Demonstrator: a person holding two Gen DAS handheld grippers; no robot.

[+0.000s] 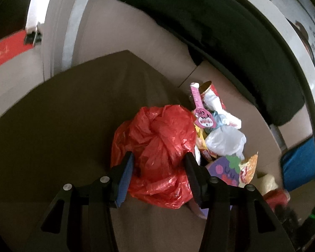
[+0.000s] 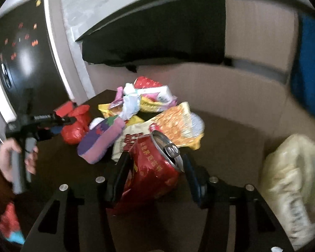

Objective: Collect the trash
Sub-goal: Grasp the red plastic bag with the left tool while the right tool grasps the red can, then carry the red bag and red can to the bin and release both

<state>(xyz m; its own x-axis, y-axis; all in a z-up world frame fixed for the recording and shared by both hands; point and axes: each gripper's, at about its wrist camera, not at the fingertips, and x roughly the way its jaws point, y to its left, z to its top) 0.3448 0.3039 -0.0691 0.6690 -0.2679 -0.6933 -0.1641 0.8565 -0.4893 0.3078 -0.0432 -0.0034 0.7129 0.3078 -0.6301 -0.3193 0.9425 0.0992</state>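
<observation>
Red crumpled plastic bag (image 1: 155,153) on the dark tabletop (image 1: 58,113) sits between the left gripper (image 1: 158,160) fingers, which bracket it; firm clamping cannot be confirmed. Rightward, the crushed red drink can (image 2: 155,168) lies between the right gripper (image 2: 155,163) fingers, mouth up and away, apparently grasped. Only the right wrist view shows the left gripper from outside, at the bag.

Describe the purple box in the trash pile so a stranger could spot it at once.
On the dark table, find the heap of wrappers. At its near left edge lies the purple box, between the red plastic bag and the crushed red can. It alone is purple-topped with pink sides.
</observation>
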